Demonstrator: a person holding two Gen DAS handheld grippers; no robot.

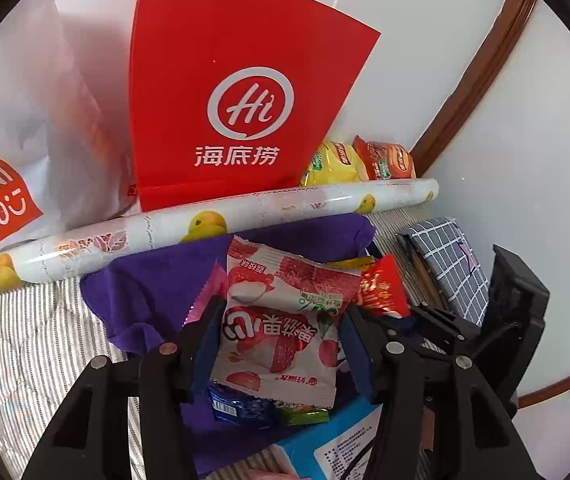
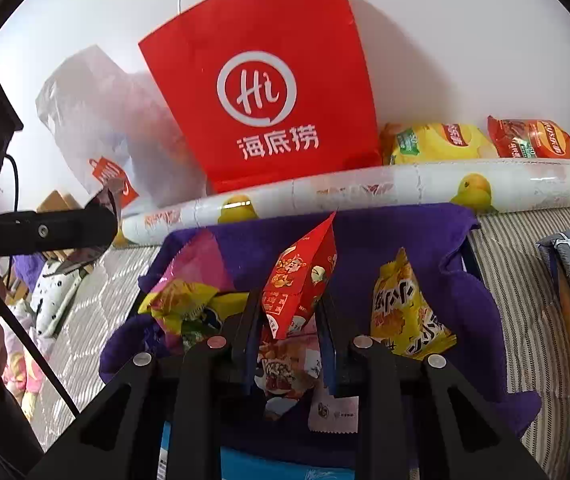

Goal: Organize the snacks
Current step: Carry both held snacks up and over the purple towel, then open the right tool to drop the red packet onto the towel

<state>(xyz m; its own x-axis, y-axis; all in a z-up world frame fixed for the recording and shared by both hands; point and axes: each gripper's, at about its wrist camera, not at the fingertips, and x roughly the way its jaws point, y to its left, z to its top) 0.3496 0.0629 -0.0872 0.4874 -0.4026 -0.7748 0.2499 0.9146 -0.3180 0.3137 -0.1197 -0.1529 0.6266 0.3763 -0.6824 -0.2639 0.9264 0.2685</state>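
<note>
My left gripper (image 1: 281,320) is shut on a white and red lychee snack packet (image 1: 281,320), held flat above a purple cloth (image 1: 145,296). A blue packet (image 1: 237,404) and a green one (image 1: 305,416) lie under it. My right gripper (image 2: 291,304) is shut on a red snack packet (image 2: 301,276) that stands on edge between its pads. That red packet (image 1: 381,288) also shows at the right of the left wrist view. On the purple cloth (image 2: 397,228) lie a yellow packet (image 2: 401,312), a pink packet (image 2: 197,260) and a yellow-green one (image 2: 181,304).
A red paper bag (image 2: 261,92) and a white plastic bag (image 1: 17,160) stand against the wall. A duck-printed roll (image 1: 213,220) lies across in front of them. Yellow (image 2: 437,144) and orange chip bags (image 2: 533,140) sit behind it. A grey checked item (image 1: 453,260) lies right, a blue box (image 1: 337,444) below.
</note>
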